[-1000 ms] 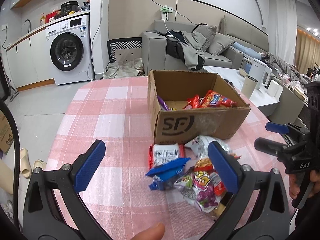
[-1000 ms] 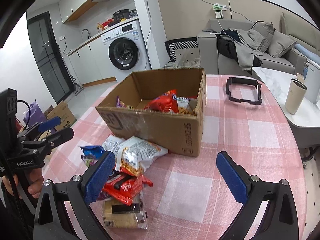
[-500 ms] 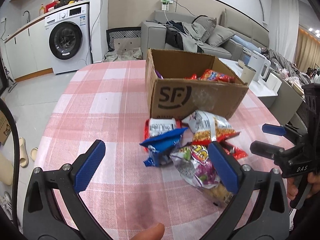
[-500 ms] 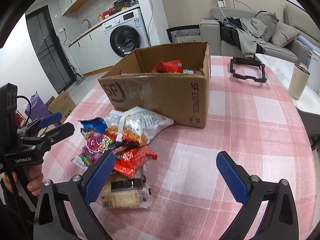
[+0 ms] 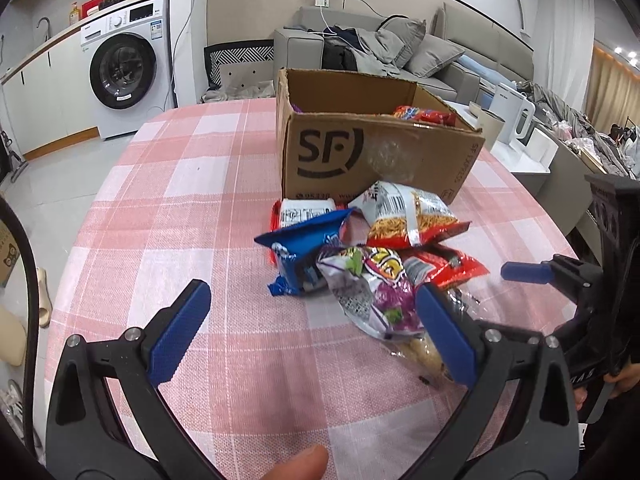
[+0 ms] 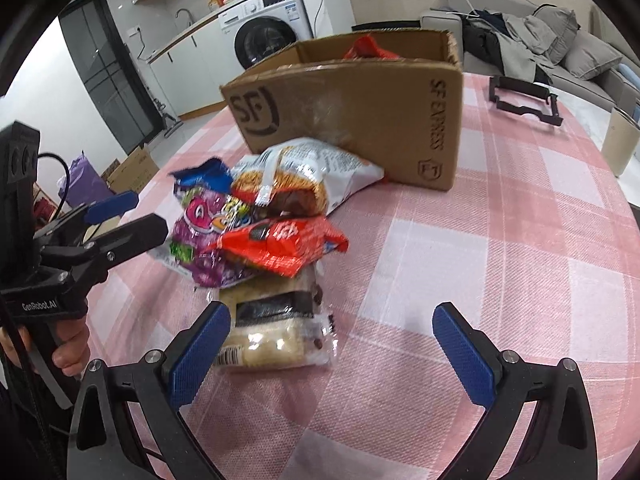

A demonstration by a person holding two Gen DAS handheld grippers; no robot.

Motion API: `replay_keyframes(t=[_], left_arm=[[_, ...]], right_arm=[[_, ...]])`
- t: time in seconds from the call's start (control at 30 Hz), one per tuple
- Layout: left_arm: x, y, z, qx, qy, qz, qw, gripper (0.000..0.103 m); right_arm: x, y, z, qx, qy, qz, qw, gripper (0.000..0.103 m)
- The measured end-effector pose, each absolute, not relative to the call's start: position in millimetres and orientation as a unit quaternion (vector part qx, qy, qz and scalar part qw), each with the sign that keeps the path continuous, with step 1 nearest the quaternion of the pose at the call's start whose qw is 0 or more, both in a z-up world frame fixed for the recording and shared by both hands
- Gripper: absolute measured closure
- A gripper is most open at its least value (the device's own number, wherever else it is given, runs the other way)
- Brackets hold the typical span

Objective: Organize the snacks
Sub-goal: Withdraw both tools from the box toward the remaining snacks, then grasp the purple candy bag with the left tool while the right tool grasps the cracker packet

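A pile of snack packets lies on the pink checked tablecloth in front of an open SF cardboard box [image 5: 372,152] [image 6: 360,104] that holds more snacks. The pile has a blue packet [image 5: 304,248], a purple packet [image 5: 372,288] [image 6: 200,232], a white-and-orange noodle bag [image 5: 408,216] [image 6: 304,184], a red packet [image 6: 280,244] and a clear-wrapped pastry [image 6: 272,332]. My left gripper [image 5: 316,324] is open and empty, low over the cloth just before the purple packet. My right gripper [image 6: 332,348] is open and empty, its left finger beside the pastry.
A black frame part [image 6: 524,98] lies on the table behind the box. A beige cup [image 6: 620,148] stands on a side table at the right. A sofa [image 5: 384,52] and a washing machine [image 5: 124,76] stand beyond the table.
Both grippers have come down and closer to the snack pile, which now looks larger in both views. Both stay open and empty.
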State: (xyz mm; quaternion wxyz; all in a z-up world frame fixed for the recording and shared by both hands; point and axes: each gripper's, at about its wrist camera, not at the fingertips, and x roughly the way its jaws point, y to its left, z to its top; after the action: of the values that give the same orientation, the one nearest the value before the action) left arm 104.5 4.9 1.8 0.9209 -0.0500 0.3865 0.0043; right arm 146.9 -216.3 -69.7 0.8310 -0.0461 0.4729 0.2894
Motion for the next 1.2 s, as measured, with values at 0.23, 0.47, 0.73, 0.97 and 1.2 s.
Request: replay_keyframes(t=[0.23,0.47,0.73,0.97,1.2], left_arm=[[99.2,10.5,-3.2,-0.06,0.392,0.008,0.918,0.001],[96.9,13.9,-8.0,-0.065,0.398,0.009,0.915,0.001],[96.8,15.5,-9.0,-0.066,0.398,0.008,0.915,0.001],[98.7,12.7,-12.6,-0.065,0.404,0.007,0.912,0.001],[103.4,3.9,-18.2,-0.062,0.412,-0.007,0.909,0.001]], right_arm=[[138.6,-199.5,-81.0,-0.067,0.48,0.311,0.818,0.0],[133.3,-185.9,-83.5,-0.085,0.476,0.318,0.815,0.0],[127.8,-171.9,-88.4,-0.127,0.463,0.305,0.822,0.0],[135.1,-184.2,-90.0,-0.125,0.468,0.282,0.828,0.0],[145.3,-207.7,-87.5,-0.118,0.471,0.267,0.832,0.001]])
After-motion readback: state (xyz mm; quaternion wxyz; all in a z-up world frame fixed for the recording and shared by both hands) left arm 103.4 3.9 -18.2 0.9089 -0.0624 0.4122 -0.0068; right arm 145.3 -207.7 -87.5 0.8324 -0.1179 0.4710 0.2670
